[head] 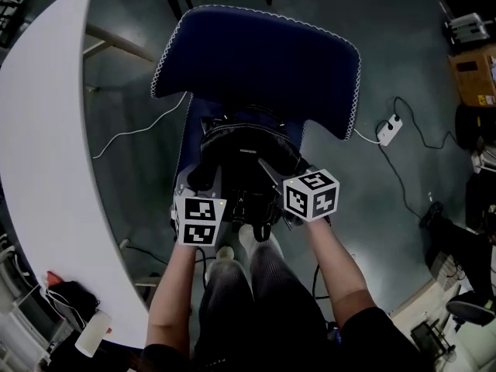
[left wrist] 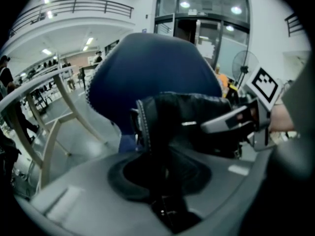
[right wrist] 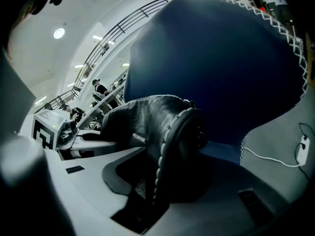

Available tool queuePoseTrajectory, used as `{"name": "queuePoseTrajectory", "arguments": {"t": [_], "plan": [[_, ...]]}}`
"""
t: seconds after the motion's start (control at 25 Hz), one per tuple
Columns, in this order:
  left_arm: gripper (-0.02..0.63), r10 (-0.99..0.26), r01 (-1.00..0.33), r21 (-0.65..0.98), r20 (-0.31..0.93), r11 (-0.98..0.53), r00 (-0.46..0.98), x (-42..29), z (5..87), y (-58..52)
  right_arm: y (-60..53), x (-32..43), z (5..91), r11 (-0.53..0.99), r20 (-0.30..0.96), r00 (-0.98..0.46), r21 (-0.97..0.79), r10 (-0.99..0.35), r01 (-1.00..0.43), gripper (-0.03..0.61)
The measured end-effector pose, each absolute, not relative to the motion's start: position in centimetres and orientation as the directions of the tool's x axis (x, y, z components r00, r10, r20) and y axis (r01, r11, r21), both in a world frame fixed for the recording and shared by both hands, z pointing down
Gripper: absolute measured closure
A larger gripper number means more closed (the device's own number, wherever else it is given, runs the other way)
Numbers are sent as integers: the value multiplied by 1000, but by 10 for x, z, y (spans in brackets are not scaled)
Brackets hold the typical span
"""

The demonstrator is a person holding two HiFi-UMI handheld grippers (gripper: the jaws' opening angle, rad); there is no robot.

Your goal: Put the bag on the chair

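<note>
At the far left we see the curved white bench (head: 46,130), with a small black-and-red object (head: 66,293) and a white bottle-like thing (head: 93,332) near its lower end; we cannot tell what either holds. Next comes the left gripper (head: 205,196), reaching forward over the person's knees. In the left gripper view its jaws stand apart, with a stitched black edge of the bag running down into the gap between them; we cannot tell whether the pads touch it. In the middle, the black leather bag (head: 248,149) sits on the seat of the dark blue fabric chair with white stitched edging (head: 256,60), just in front of the backrest and between the two grippers. The bag's top looks closed, and nothing of its contents shows. The right gripper (head: 283,180) reaches in at the bag's right side. In the right gripper view its jaws are likewise apart, with the bag's rounded, white-stitched rim standing between them. Further right a white power strip (head: 390,129) lies on the grey floor (head: 403,45), its white cable running back under the chair. At the right edge stands a brown cardboard box (head: 474,74), whose inside we cannot see.
</note>
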State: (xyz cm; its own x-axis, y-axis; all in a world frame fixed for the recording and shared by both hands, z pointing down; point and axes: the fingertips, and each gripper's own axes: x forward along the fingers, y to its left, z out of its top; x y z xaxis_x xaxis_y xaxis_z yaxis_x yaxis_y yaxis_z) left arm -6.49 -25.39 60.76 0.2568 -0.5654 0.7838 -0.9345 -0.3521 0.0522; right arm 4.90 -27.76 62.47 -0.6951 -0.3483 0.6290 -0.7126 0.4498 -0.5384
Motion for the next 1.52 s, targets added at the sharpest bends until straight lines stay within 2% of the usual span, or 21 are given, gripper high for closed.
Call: {"name": "queuePoseTrajectory", "arguments": {"t": [0.72, 0.84, 0.96, 1.2, 1.28, 1.52], "plan": [[489, -549, -935, 72, 793, -348, 265, -64, 629, -283, -302, 57, 650, 382, 662, -680, -567, -316, -730, 407], [489, -543, -938, 71, 800, -339, 257, -63, 629, -283, -300, 62, 651, 370, 674, -665, -557, -321, -743, 368], [481, -538, -944, 77, 806, -320, 248, -65, 629, -283, -294, 65, 652, 363, 681, -660, -555, -318, -748, 360], [458, -553, -955, 84, 800, -284, 234, -69, 628, -283, -293, 77, 647, 353, 691, -630, -524, -355, -775, 354], [431, -553, -956, 85, 800, -281, 234, -69, 627, -282, -292, 82, 643, 349, 694, -615, -509, -374, -787, 353], [422, -581, -962, 76, 783, -264, 222, -71, 615, -277, -283, 94, 632, 349, 709, -566, -449, -420, -822, 345]]}}
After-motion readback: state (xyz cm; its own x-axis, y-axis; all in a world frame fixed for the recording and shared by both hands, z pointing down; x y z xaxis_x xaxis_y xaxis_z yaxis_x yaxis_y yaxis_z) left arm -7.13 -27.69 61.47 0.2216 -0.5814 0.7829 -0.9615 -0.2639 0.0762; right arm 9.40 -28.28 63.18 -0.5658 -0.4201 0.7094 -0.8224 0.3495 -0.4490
